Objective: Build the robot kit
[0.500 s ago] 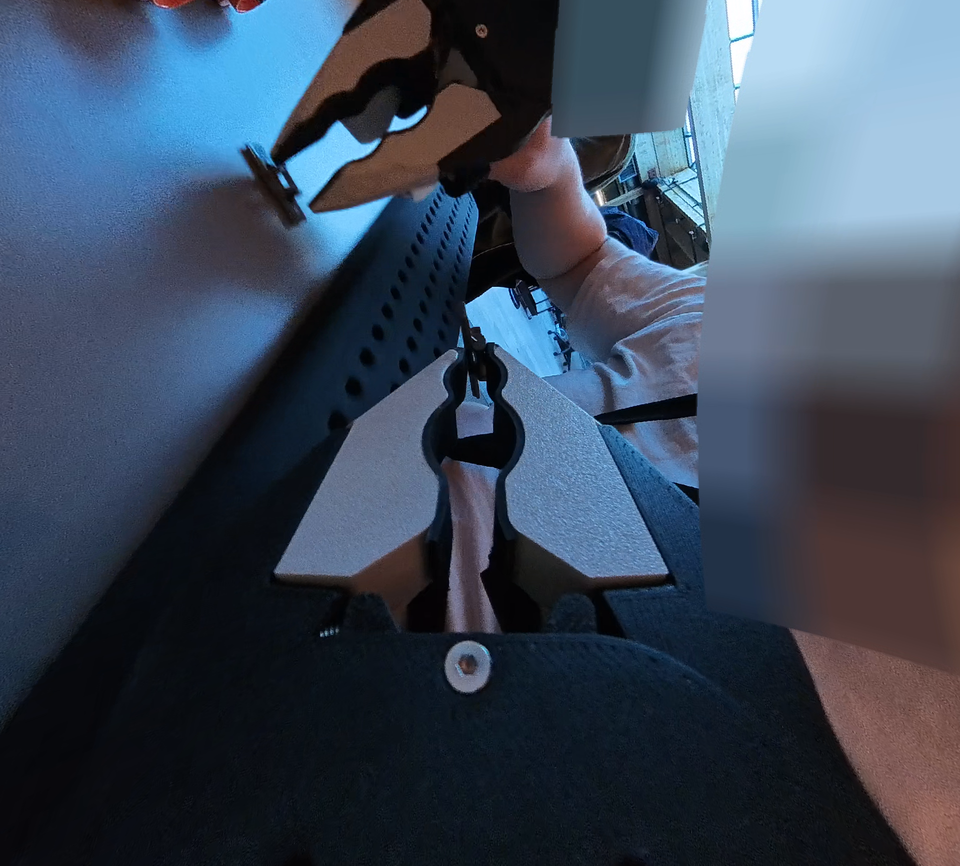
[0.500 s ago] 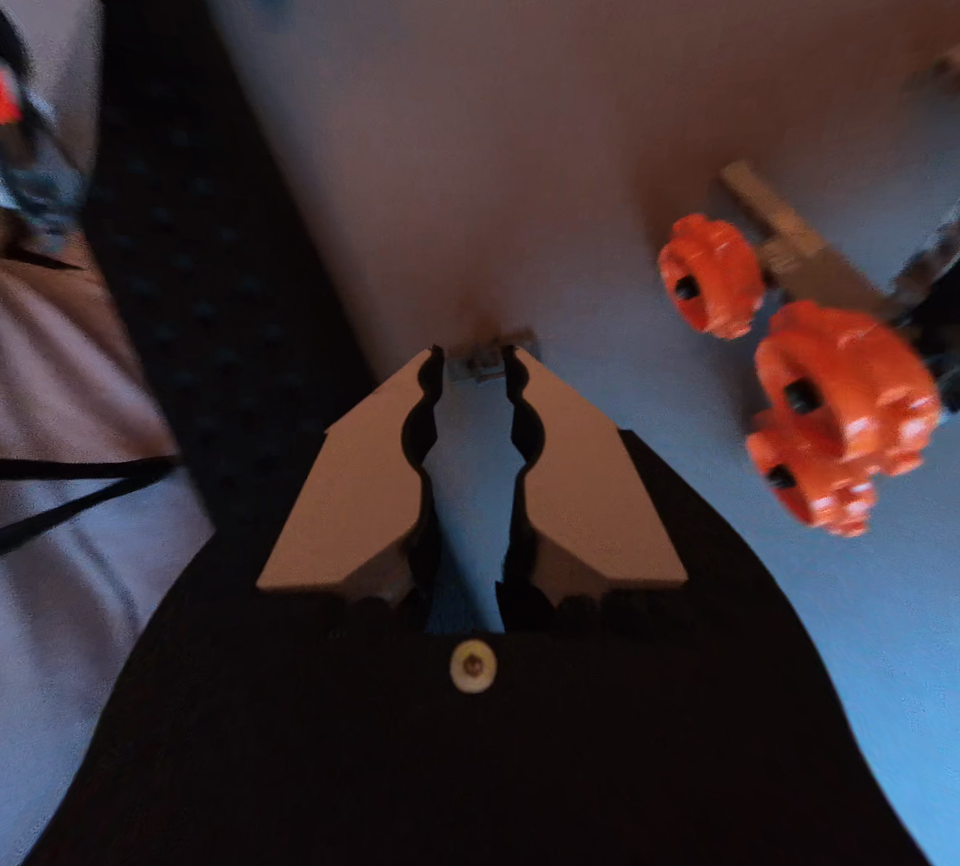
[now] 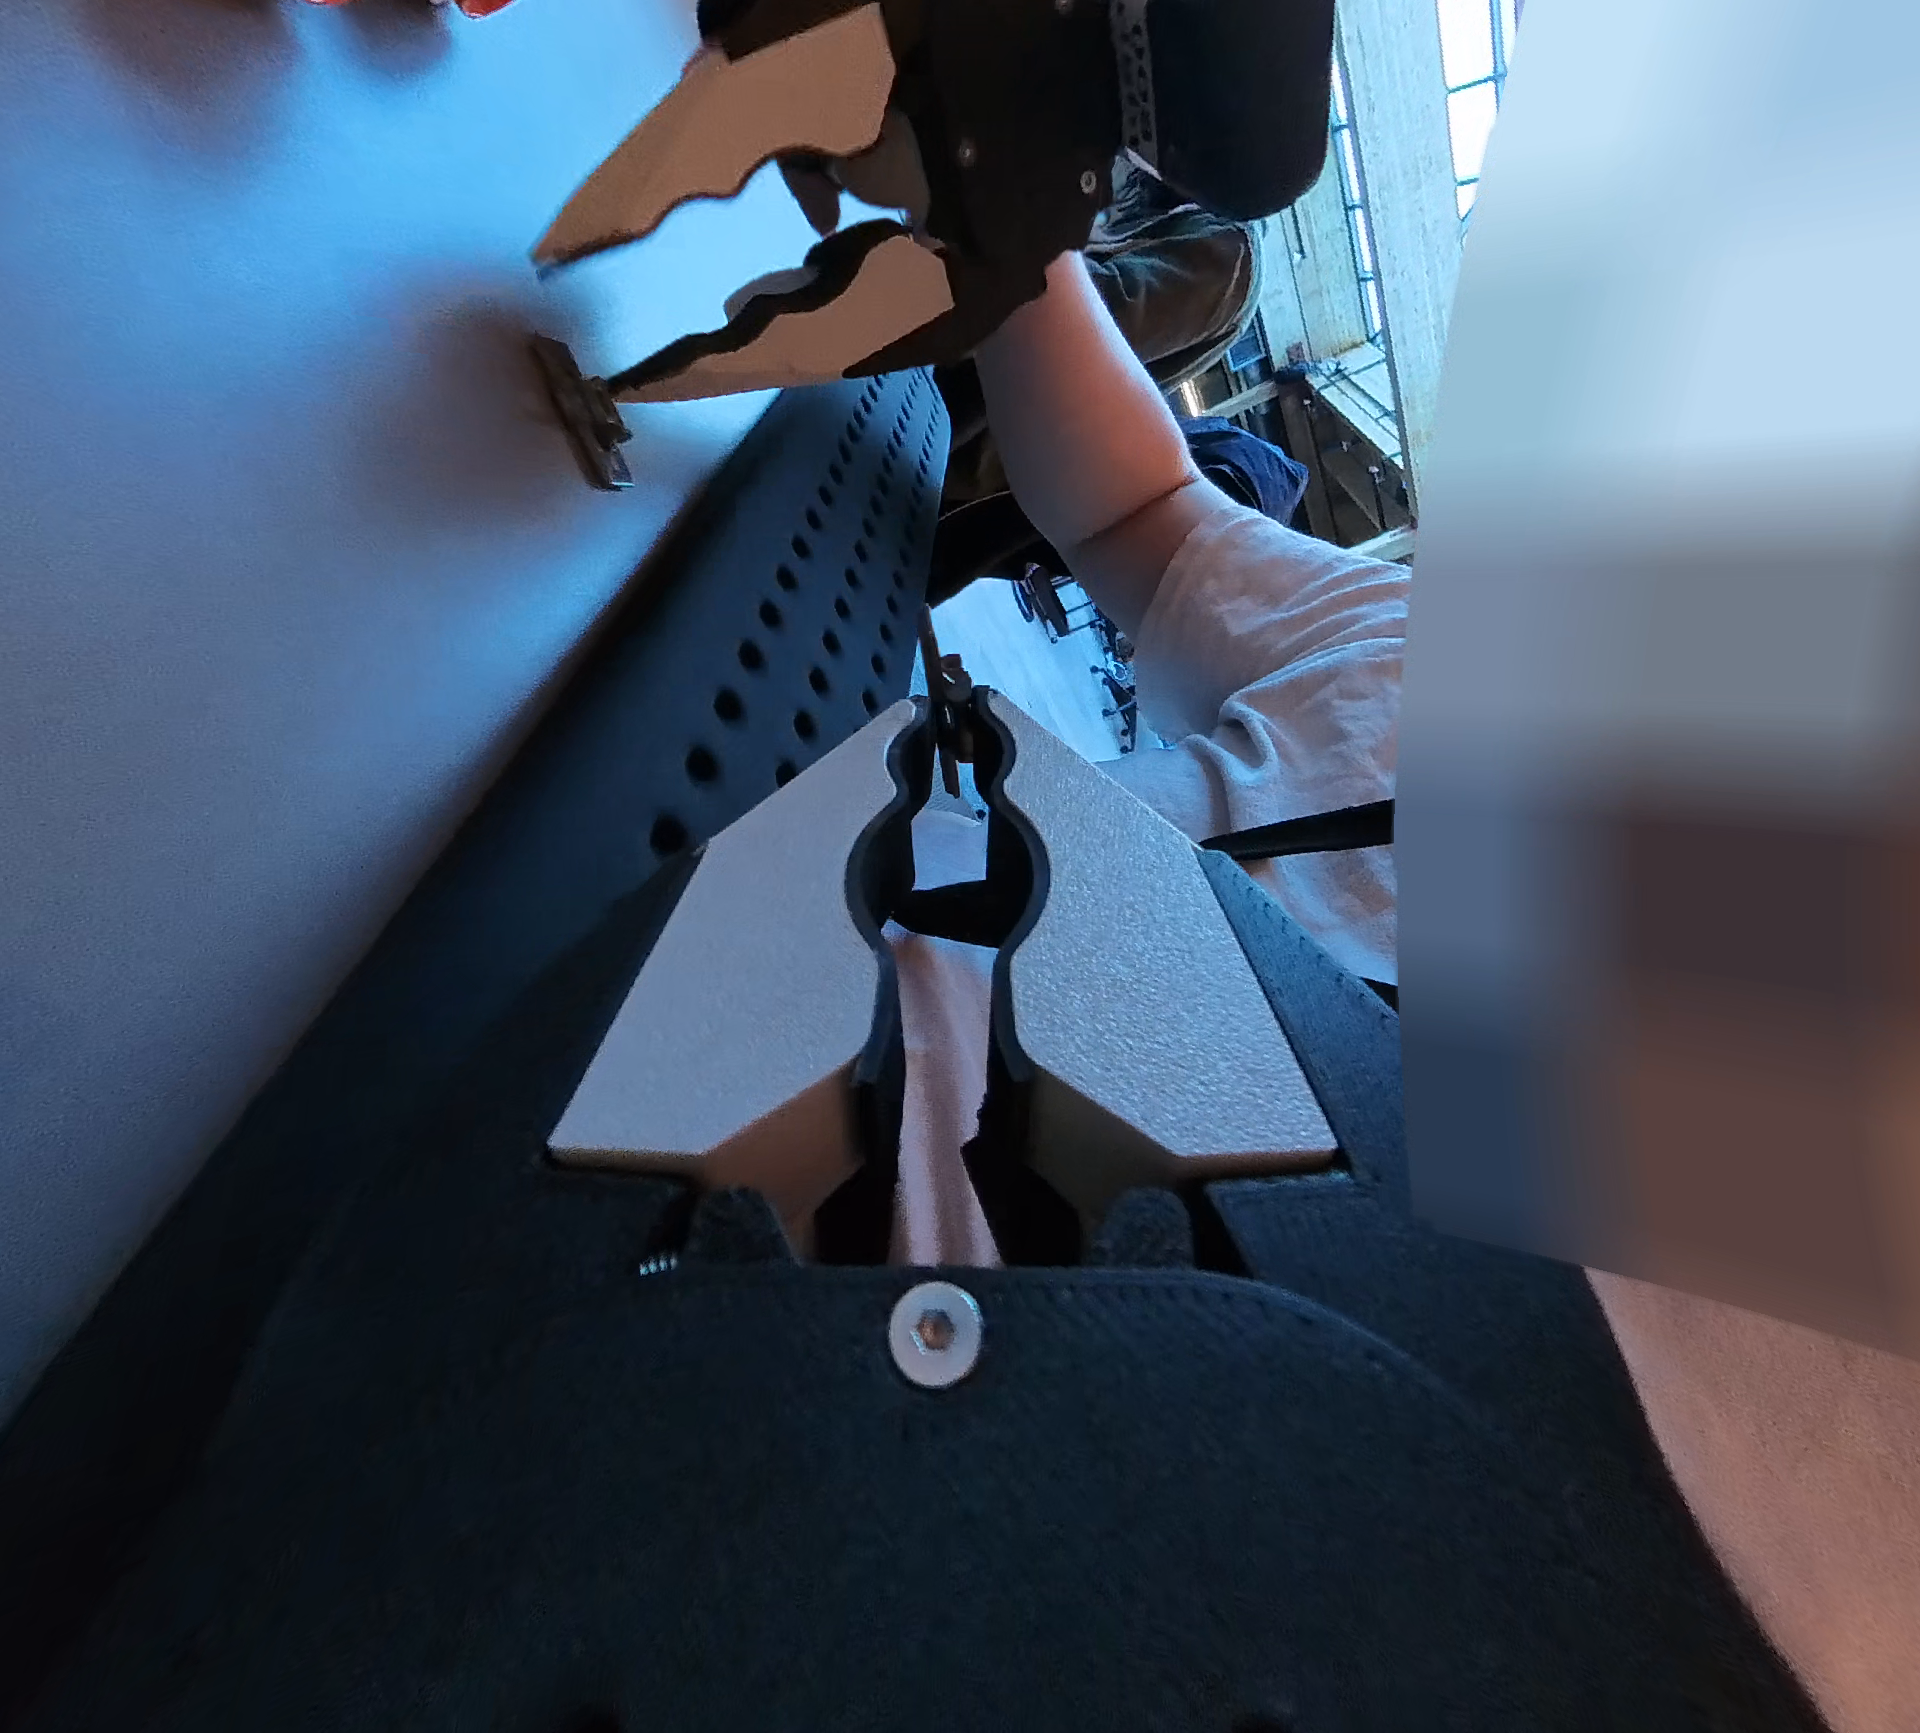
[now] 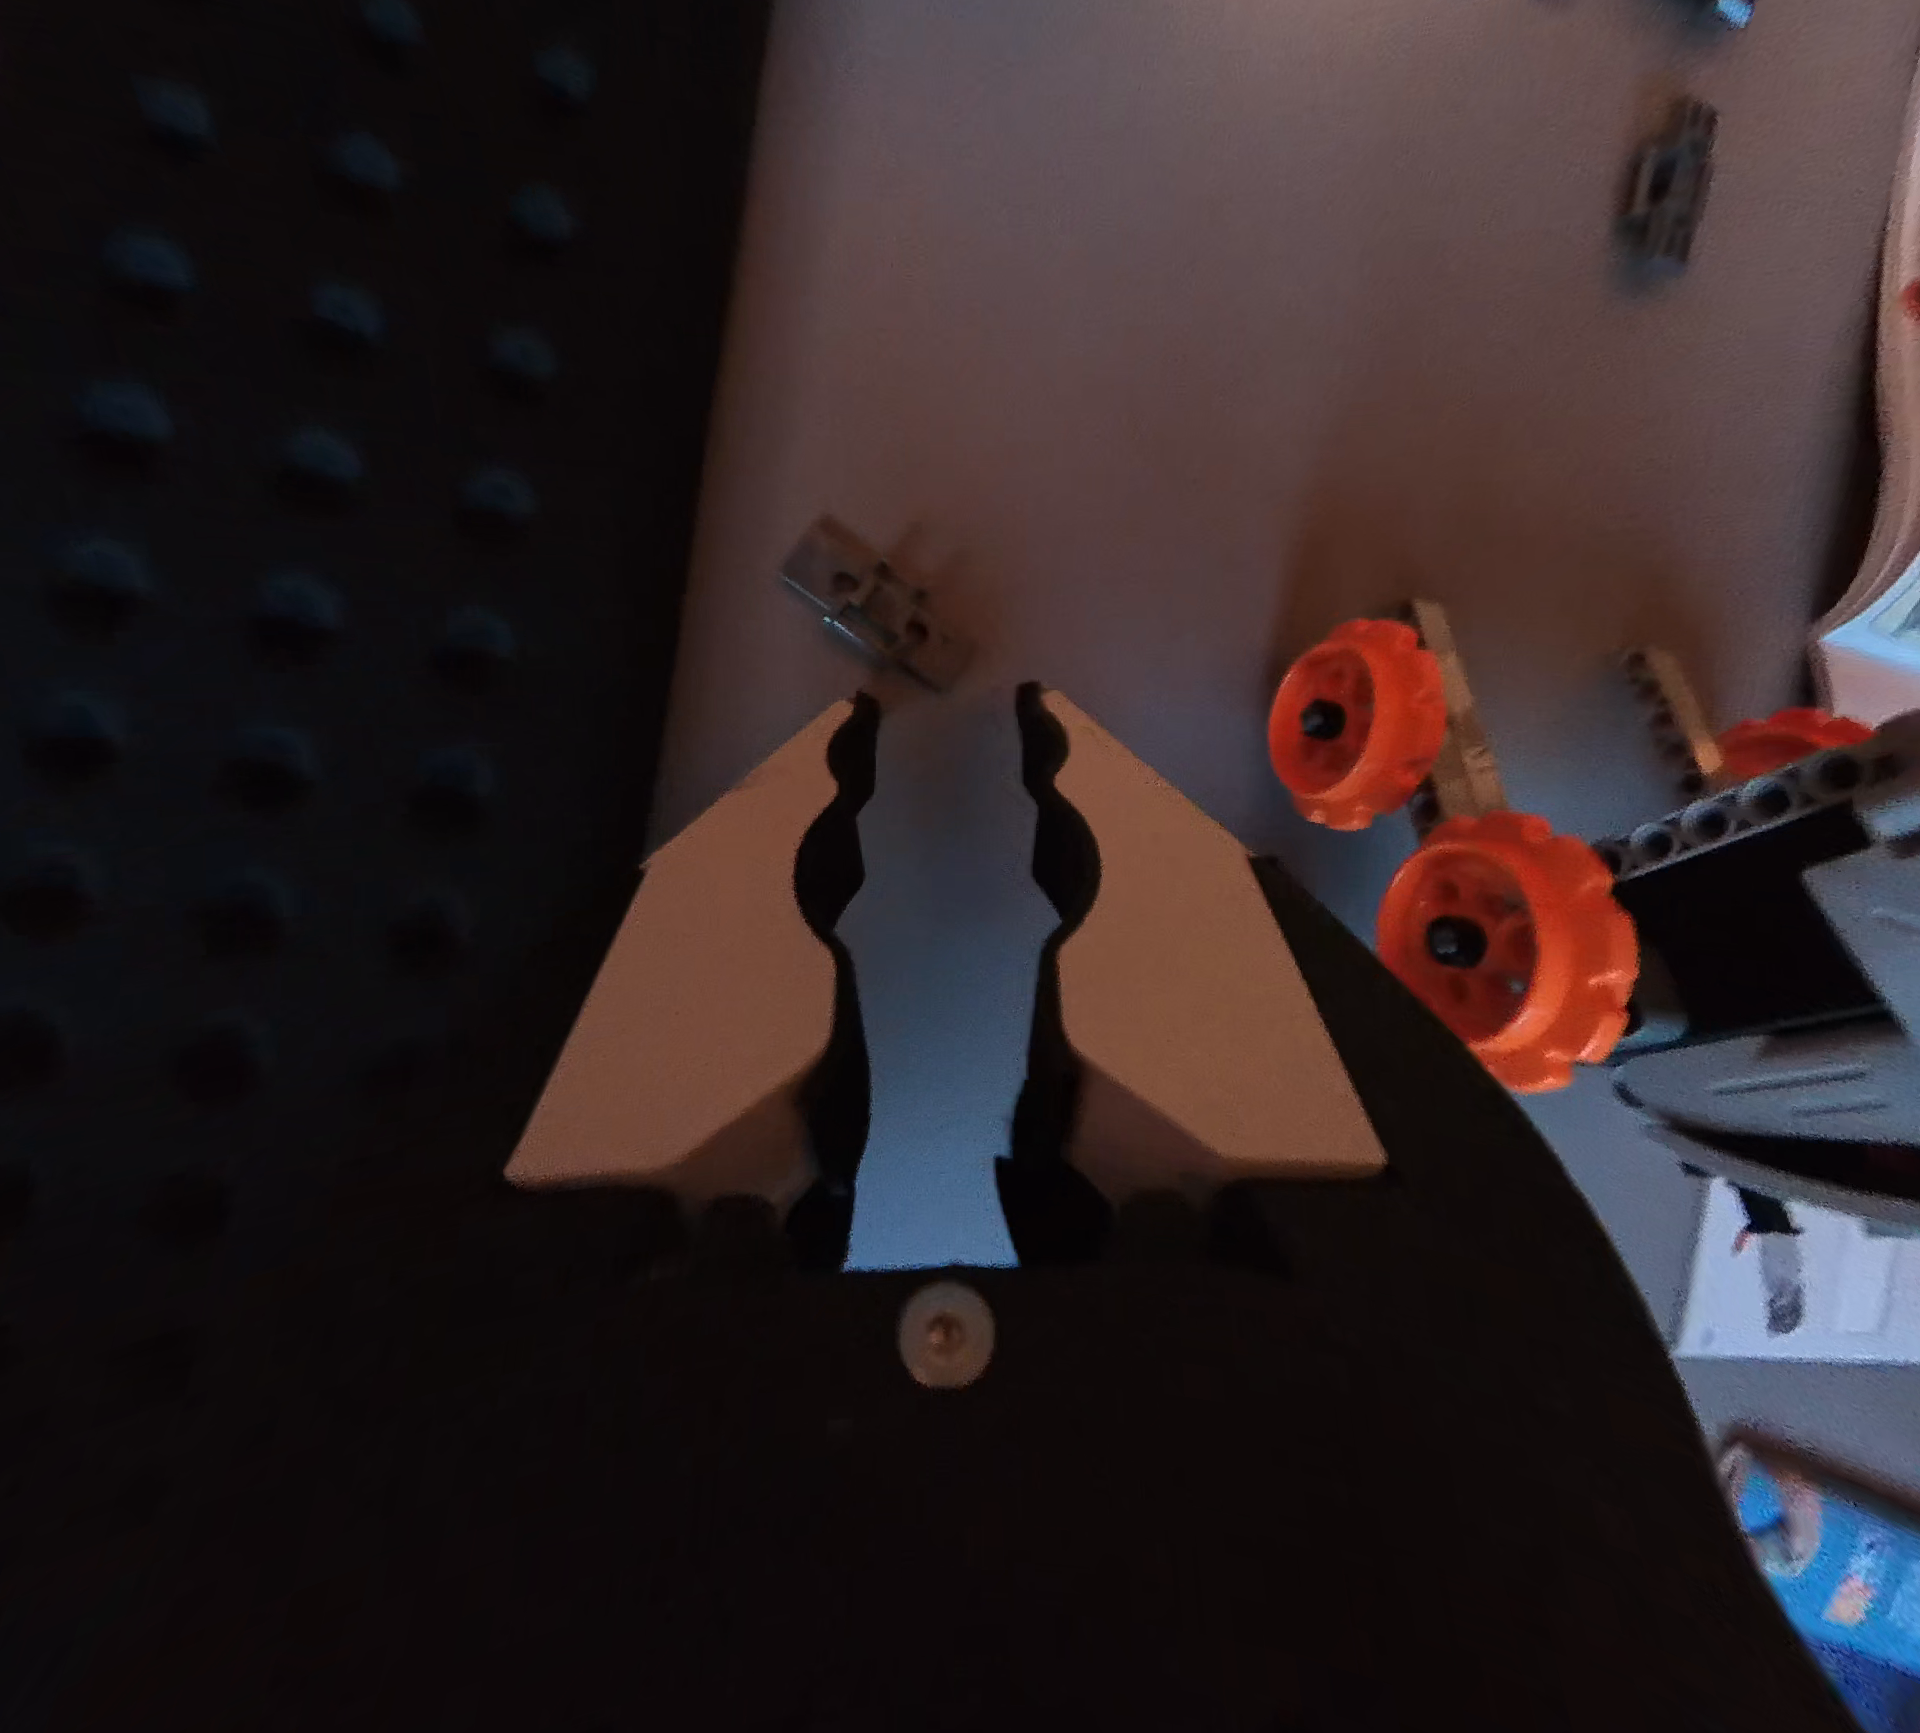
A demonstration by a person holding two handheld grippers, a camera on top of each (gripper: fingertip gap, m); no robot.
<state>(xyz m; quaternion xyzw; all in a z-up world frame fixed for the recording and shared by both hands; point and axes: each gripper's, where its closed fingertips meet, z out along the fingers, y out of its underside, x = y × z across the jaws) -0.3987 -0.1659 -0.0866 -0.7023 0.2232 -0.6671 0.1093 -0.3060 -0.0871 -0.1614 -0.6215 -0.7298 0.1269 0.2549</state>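
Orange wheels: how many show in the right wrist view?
3. One lies right of the fingertips, one nearer on the grey model, one partly hidden behind it; more may be hidden.

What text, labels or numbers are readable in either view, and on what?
None can be read in either view.
White printed sheet, lower right of the right wrist view: small picture, print too blurred to read.
Blue printed page below it: coloured artwork, blurred.
Orange wheels, small grey piece, black perforated board: no markings visible.
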